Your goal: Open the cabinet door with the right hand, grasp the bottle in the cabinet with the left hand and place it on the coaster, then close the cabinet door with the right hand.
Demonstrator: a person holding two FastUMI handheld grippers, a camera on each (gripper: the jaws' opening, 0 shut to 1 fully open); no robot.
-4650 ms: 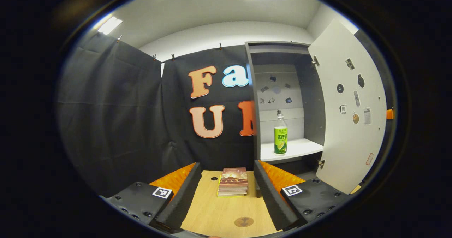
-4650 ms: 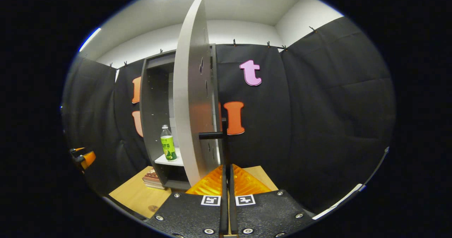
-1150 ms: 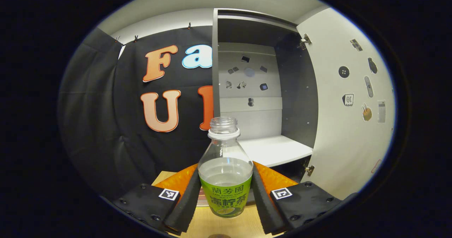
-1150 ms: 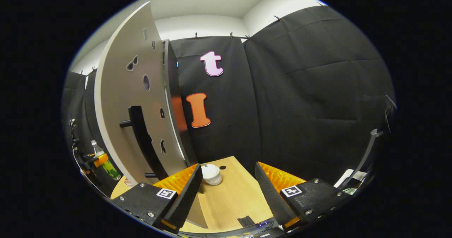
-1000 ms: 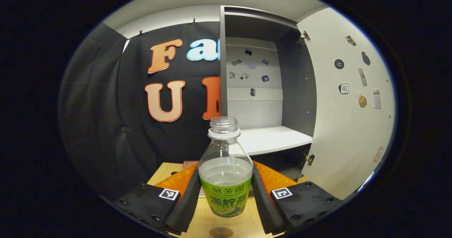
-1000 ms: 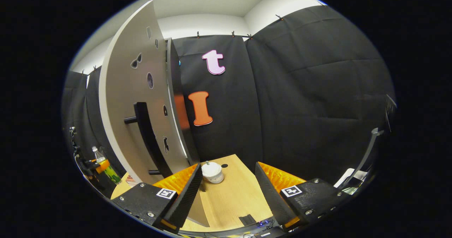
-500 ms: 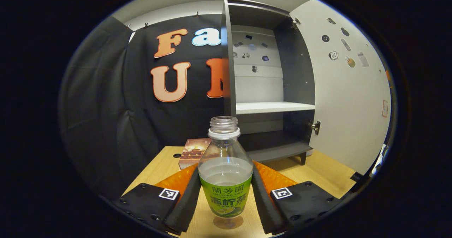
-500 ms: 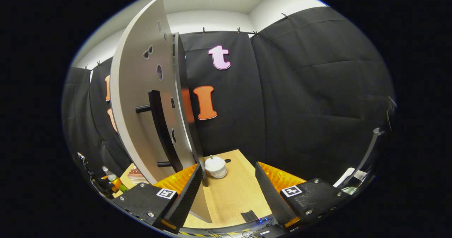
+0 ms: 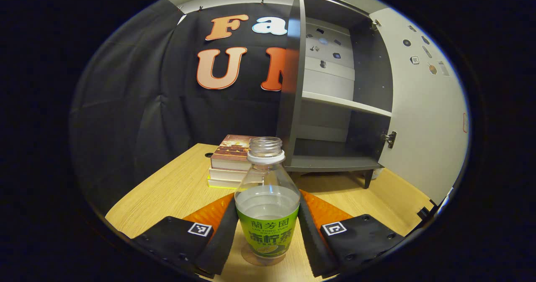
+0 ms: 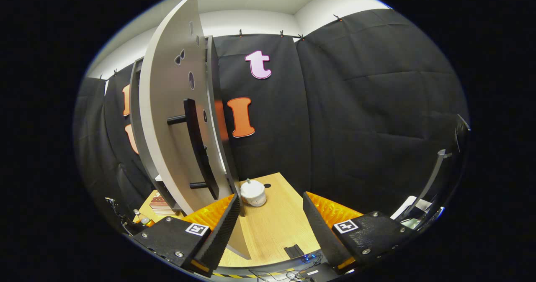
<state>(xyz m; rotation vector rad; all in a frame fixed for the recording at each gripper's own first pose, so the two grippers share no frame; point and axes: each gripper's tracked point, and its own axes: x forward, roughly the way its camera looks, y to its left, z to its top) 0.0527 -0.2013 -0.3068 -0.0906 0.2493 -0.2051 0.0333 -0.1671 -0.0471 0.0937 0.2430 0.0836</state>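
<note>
In the left gripper view, the left gripper (image 9: 266, 232) has its 2 fingers clamped on a clear plastic bottle with a green label and no cap (image 9: 267, 206), one finger on each side of the label. The bottle stands upright, low over the light wooden table (image 9: 167, 194). Under its base a round, brownish coaster (image 9: 255, 260) shows partly; I cannot tell if the bottle already touches it. Behind the bottle lies a stack of 3 books (image 9: 228, 162), just to the left of the dark grey cabinet (image 9: 335, 106). The cabinet is open, with a white shelf (image 9: 347, 104) across its middle, and its white door with small stickers (image 9: 423, 114) is swung out to the right.

In the right gripper view, the right gripper (image 10: 271, 227) has its jaws wide apart and holds nothing. It is near the open door (image 10: 176, 119), seen here from the outer side, with the long black bar handle (image 10: 201, 148) just above the left finger (image 10: 220, 232). On the table (image 10: 276, 227), between the fingers and farther away, stands a small white round pot with a lid (image 10: 252, 193). At the low left edge, the bottle (image 10: 142, 219) appears very small.
</note>
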